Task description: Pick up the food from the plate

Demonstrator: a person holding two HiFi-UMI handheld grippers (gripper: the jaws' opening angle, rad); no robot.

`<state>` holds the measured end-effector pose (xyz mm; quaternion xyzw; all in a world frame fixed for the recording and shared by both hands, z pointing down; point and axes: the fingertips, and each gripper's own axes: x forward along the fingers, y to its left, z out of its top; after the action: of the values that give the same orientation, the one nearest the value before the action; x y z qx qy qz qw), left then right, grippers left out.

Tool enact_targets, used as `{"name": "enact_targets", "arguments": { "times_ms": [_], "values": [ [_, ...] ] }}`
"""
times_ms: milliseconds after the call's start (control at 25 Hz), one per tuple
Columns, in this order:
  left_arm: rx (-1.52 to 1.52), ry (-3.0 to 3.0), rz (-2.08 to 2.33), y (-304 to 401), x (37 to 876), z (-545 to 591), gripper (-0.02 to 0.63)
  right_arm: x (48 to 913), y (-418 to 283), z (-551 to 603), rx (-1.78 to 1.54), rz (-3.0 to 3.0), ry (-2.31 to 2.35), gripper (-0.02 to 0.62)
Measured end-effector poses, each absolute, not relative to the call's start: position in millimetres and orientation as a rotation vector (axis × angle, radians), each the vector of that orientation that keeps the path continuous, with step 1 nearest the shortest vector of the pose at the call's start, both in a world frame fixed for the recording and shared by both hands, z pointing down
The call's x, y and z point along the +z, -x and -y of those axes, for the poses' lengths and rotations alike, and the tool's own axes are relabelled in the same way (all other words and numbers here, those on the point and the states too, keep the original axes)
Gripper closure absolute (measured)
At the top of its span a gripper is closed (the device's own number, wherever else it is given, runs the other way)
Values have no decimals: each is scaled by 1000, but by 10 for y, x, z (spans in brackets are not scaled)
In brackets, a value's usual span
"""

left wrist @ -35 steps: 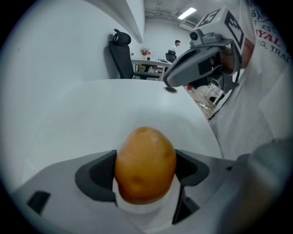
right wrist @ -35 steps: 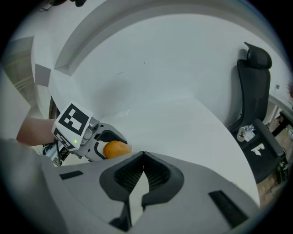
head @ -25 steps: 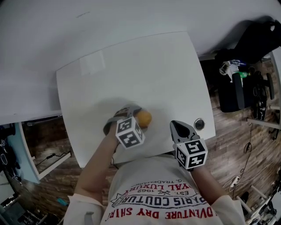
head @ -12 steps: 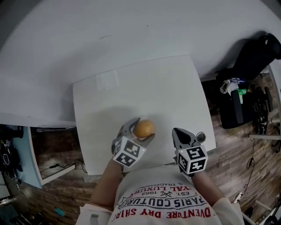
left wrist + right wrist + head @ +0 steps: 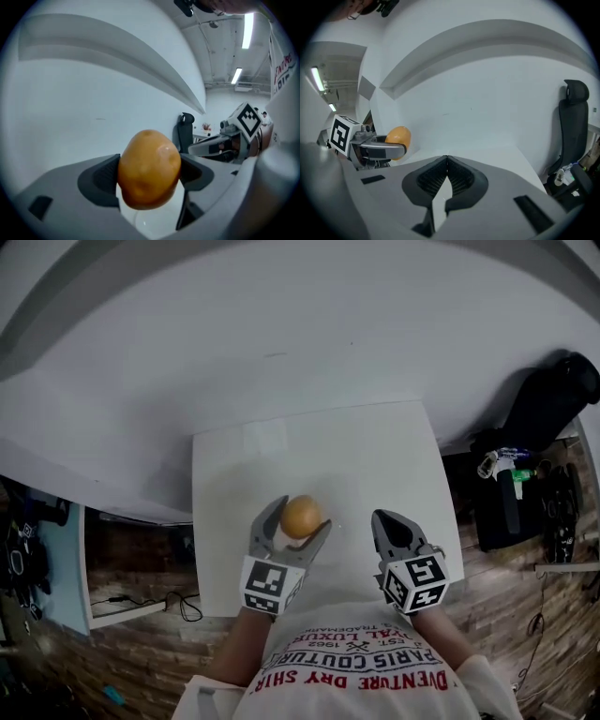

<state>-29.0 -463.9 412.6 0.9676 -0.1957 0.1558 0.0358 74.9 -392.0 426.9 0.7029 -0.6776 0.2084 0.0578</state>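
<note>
Left gripper view: left gripper (image 5: 150, 174) is clamped on the food (image 5: 301, 517), a round orange-brown lump. The pads sit on its left and right flanks at about mid-height. It fills centre frame and bulges above and below the jaws.

Head view puts it lower centre, over the near half of the table (image 5: 375, 456) and apparently lifted off it. It's left of the right gripper (image 5: 446, 161) and apart from it. Right gripper jaws are pressed together with nothing between them, parked lower right. Can't make out a plate in any view.

My read: grasp is made, step in hand is lift/carry. To do it well:
- Hold the squeeze constant. Skin looks smooth and the shape is rounded, so it could roll out forward if the grip relaxes.
- Jaws level, slow move, no wrist twist.
- Don't over-squeeze, it may be soft.
</note>
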Motion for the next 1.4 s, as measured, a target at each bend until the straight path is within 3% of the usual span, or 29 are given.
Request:
{"name": "enact_targets", "arguments": {
  "times_ms": [440, 1400],
  "values": [
    [134, -2914, 921, 605, 3529, 4765, 233, 3864, -680, 4043, 451, 2168, -2177, 583],
    [156, -2870, 959, 600, 3614, 4643, 233, 3833, -632, 3954, 376, 2170, -2130, 583]
  ]
}}
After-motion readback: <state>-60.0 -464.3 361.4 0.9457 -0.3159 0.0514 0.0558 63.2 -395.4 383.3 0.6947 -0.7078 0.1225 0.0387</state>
